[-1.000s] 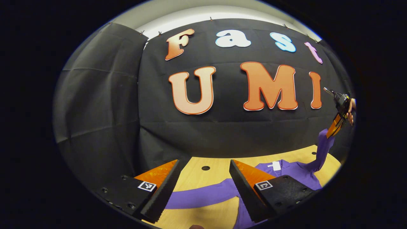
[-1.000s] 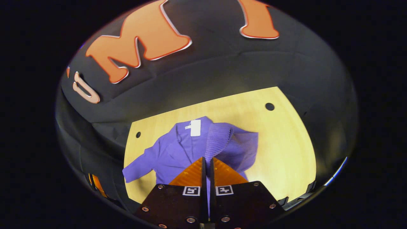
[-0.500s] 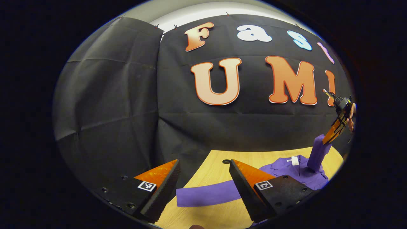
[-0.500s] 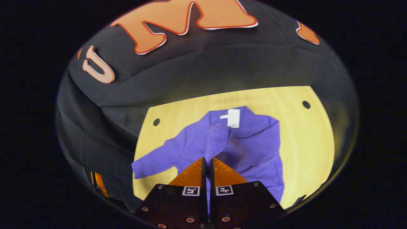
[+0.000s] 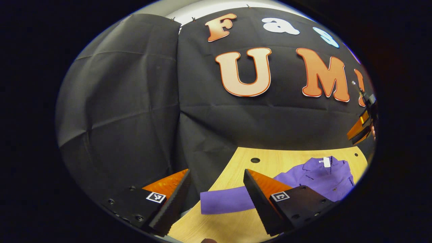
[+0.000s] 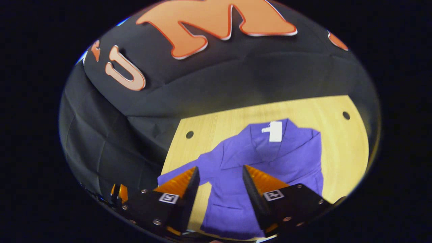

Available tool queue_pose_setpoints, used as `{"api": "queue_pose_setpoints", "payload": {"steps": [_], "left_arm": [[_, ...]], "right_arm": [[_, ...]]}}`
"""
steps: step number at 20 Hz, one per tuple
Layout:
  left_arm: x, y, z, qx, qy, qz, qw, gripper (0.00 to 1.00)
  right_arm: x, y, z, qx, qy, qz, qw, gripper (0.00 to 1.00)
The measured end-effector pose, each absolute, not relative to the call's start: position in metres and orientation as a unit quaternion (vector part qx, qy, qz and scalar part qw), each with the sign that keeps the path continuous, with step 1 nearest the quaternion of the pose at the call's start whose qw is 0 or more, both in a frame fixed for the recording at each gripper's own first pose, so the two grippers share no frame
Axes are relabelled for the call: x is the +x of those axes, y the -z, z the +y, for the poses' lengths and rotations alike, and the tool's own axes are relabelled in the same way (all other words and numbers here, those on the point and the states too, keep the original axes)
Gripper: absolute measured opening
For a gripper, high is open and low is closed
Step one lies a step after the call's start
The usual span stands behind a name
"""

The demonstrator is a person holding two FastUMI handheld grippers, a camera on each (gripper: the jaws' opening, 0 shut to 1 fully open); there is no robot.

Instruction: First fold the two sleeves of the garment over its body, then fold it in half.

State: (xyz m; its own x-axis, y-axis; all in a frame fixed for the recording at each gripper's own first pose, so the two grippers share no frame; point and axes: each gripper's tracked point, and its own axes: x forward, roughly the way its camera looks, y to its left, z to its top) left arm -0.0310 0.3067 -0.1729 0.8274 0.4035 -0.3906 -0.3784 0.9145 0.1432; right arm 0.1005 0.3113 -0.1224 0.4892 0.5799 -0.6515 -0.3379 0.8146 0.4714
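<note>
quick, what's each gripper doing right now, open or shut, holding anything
Left gripper: open, holding nothing, above the purple garment's outstretched sleeve.
Right gripper: open, holding nothing, above the garment.

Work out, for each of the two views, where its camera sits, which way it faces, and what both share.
Left gripper view: rides the open left tool, low, facing the wall; purple garment on the table, right tool at far right.
Right gripper view: rides the open right tool, high, looking down on the garment.
Shared: garment, white tag, table.
</note>
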Motion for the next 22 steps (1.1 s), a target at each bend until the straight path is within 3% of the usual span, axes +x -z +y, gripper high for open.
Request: {"api": "queue_pose_setpoints", "payload": {"steps": [1,2,11,17,21,22], "left_arm": [[-0.027,0.177,0.307,0.031,-0.203,0.218,0.954,0.96],[-0.023,0.179,0.306,0.031,-0.2,0.225,0.953,0.96],[0.007,0.256,0.318,-0.037,-0.193,0.367,0.909,0.97],[0.005,0.335,0.336,-0.113,-0.19,0.507,0.833,1.0],[-0.002,0.375,0.351,-0.143,-0.185,0.562,0.793,0.99],[-0.004,0.382,0.354,-0.152,-0.186,0.571,0.785,0.99]], "right_arm": [[0.106,0.115,0.297,0.136,-0.258,0.408,0.865,0.75],[0.11,0.108,0.284,0.131,-0.245,0.388,0.879,0.95],[0.115,0.037,0.174,0.062,-0.158,0.223,0.96,0.96],[0.092,0.022,0.124,0.023,-0.113,0.181,0.977,0.96],[0.079,0.018,0.104,0.031,-0.095,0.17,0.98,0.96],[0.075,0.02,0.099,0.029,-0.088,0.168,0.981,1.0]]}}
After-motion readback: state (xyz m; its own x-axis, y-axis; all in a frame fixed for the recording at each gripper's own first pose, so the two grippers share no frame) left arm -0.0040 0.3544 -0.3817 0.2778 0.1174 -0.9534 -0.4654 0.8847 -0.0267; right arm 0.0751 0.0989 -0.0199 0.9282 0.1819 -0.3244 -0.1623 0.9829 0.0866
